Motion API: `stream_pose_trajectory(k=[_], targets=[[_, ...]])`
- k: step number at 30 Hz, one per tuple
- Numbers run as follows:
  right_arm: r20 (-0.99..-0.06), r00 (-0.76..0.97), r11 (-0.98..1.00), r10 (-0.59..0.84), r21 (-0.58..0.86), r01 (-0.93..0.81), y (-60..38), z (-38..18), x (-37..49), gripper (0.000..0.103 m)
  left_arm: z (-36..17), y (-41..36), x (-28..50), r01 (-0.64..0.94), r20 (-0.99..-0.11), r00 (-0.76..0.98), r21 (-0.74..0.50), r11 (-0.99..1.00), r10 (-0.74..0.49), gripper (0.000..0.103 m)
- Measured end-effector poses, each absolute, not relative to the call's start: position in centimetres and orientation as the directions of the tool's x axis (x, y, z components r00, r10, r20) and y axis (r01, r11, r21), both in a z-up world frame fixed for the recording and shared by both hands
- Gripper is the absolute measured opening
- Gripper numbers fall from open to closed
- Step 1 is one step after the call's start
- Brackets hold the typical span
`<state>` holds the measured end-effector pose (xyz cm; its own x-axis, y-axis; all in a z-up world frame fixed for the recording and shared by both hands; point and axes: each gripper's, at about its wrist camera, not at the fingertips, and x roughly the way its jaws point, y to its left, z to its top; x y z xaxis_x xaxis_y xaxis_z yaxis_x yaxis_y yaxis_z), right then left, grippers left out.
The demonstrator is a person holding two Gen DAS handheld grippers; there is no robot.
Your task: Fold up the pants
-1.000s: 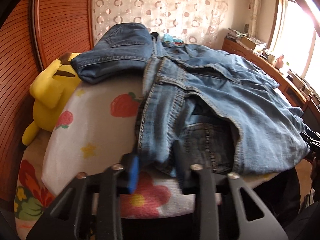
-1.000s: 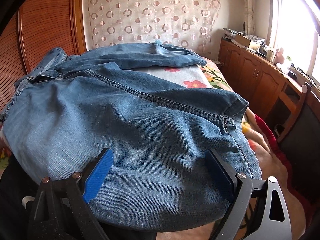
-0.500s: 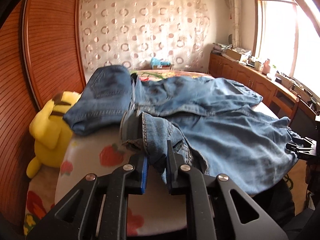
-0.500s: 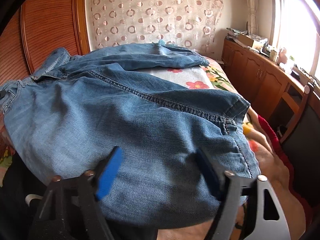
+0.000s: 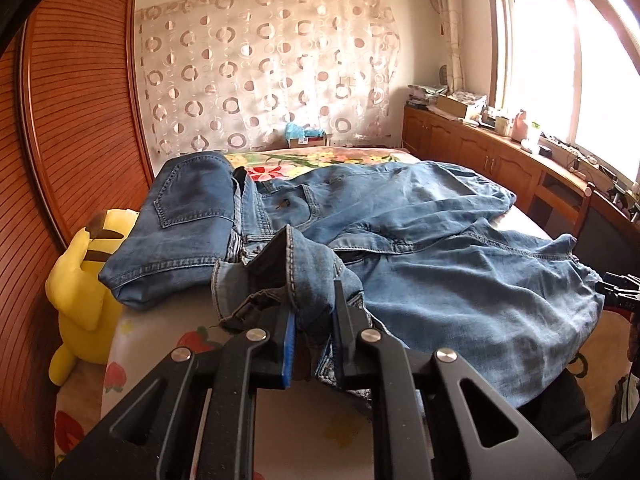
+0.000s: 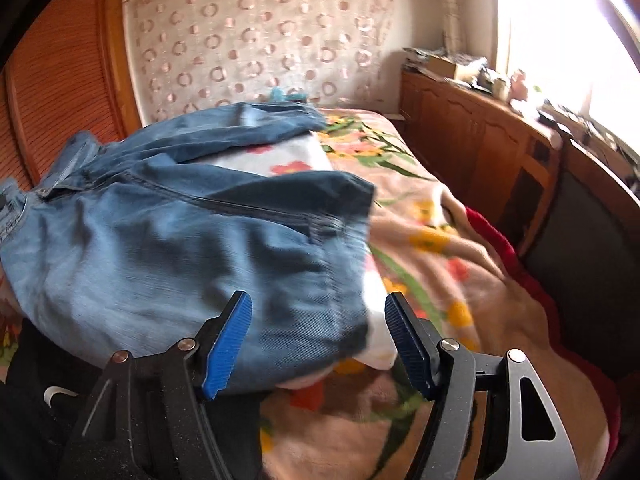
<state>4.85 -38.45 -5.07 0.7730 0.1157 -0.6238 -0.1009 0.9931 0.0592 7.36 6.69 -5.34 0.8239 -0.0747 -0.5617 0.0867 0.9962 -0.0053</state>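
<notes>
Jeans (image 5: 460,280) spread across floral bed (image 6: 460,280). Left gripper (image 5: 314,330) nearly closed, clamped on bunched waistband, lifting it off the cover. Right gripper (image 6: 318,340) jaws well apart above the leg hem, gripping nothing. Folded jeans (image 5: 188,220) beside yellow plush (image 5: 82,284).
</notes>
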Motion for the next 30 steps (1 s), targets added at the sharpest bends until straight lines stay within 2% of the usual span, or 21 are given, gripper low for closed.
stream_pose_trajectory(k=[7,10,12,15,18,23,30], targets=[[-0.649,0.740,0.981,0.174,0.178,-0.075,-39.8,-5.6,5.7,0.069,-5.4,6.4,7.3,0.089,-0.565,0.822,-0.002,0.996,-0.074,0.015],[-0.654,0.730,0.975,0.198,0.206,-0.080,-39.7,-5.6,6.1,0.062,-5.4,6.3,7.4,0.089,-0.565,0.822,0.000,0.996,-0.074,0.015],[-0.652,0.725,0.969,0.223,0.227,-0.094,-39.9,-5.3,6.1,0.048,-5.4,6.3,7.4,0.088,-0.565,0.822,-0.001,0.996,-0.073,0.015],[-0.657,0.720,0.971,0.224,0.213,-0.108,-40.0,-4.9,6.0,0.033,-5.2,6.3,7.6,0.087,-0.559,0.826,-0.008,0.996,-0.077,0.015],[-0.655,0.726,0.976,0.211,0.187,-0.115,-39.9,-4.4,6.0,0.023,-4.8,6.5,7.8,0.085,-0.546,0.834,-0.012,0.996,-0.078,0.015],[-0.618,0.756,0.976,0.216,0.170,-0.140,-39.7,-3.3,5.8,0.017,-3.5,6.6,8.7,0.080,-0.517,0.853,-0.007,0.997,-0.072,0.015],[-0.529,0.817,0.974,0.228,0.129,-0.188,-39.3,0.2,6.8,0.015,-0.7,7.8,10.2,0.059,-0.457,0.887,-0.018,0.998,-0.061,0.015]])
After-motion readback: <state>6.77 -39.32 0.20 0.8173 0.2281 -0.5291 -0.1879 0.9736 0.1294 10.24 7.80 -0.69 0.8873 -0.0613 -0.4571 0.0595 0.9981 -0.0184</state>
